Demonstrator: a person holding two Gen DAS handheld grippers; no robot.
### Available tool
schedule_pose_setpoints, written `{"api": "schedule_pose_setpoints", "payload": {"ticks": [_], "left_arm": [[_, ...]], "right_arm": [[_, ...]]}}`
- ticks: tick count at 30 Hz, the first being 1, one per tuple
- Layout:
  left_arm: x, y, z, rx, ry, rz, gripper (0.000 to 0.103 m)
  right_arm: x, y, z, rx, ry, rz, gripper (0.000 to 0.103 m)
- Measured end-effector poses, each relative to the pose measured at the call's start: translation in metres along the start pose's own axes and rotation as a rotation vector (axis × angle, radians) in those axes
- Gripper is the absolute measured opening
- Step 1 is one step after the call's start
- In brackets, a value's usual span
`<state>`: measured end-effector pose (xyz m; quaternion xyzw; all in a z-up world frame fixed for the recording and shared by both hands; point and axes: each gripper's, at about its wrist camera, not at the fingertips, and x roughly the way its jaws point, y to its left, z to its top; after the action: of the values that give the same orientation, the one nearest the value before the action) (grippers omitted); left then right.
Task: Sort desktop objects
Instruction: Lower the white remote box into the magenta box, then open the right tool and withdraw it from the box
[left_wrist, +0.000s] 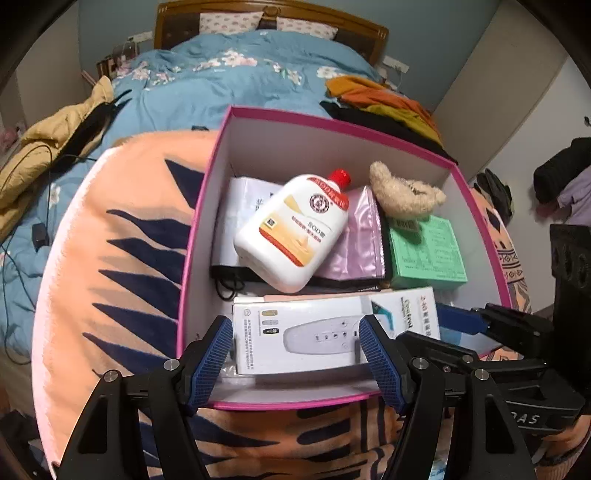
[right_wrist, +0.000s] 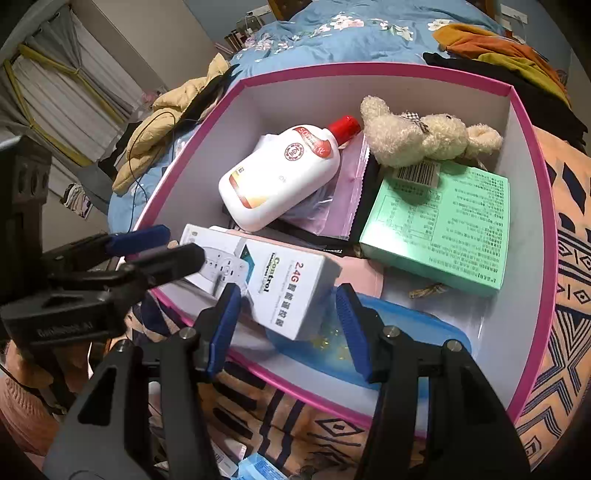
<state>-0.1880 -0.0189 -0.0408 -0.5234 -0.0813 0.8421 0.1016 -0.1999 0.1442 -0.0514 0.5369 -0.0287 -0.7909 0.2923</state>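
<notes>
A pink-rimmed open box (left_wrist: 332, 125) (right_wrist: 369, 68) holds a white lotion bottle with a red cap (left_wrist: 291, 229) (right_wrist: 277, 177), a cream plush bear (left_wrist: 402, 192) (right_wrist: 417, 136), a green carton (left_wrist: 424, 251) (right_wrist: 443, 229), a pink pouch (left_wrist: 354, 240) and a white remote-control carton (left_wrist: 314, 332) (right_wrist: 288, 288). My left gripper (left_wrist: 295, 354) is open above the carton's long side at the box's near wall. My right gripper (right_wrist: 288, 325) is open, its blue pads either side of the carton's end without clearly touching. A blue translucent bag (right_wrist: 406, 332) lies under that end.
The box rests on an orange blanket with dark stripes (left_wrist: 122, 258) on a bed with a blue floral quilt (left_wrist: 221, 81). Orange and black clothes (left_wrist: 380, 99) lie behind the box, a yellow jacket (left_wrist: 55, 140) to the left. A small blue packet (right_wrist: 258, 465) lies near the front.
</notes>
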Motion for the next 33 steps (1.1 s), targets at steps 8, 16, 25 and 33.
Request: {"api": "schedule_pose_setpoints", "payload": {"ticks": [8,16,25,33], "left_arm": [[-0.006,0.000,-0.009,-0.008,-0.009,-0.018,0.073],[-0.025,-0.004,-0.018,-0.029,-0.056,-0.076,0.076],[-0.048,-0.022,-0.042,-0.028,-0.073,-0.069,0.086],[-0.068,-0.036,-0.067,-0.009,-0.093,-0.035,0.093]], "right_arm": [[-0.005,0.001,-0.003,0.003,-0.011,0.009,0.057],[-0.022,0.000,-0.013,0.014,-0.053,0.019,0.057],[-0.057,0.009,-0.039,0.033,-0.141,0.035,0.065],[-0.079,0.017,-0.073,0.032,-0.172,0.030,0.072]]}}
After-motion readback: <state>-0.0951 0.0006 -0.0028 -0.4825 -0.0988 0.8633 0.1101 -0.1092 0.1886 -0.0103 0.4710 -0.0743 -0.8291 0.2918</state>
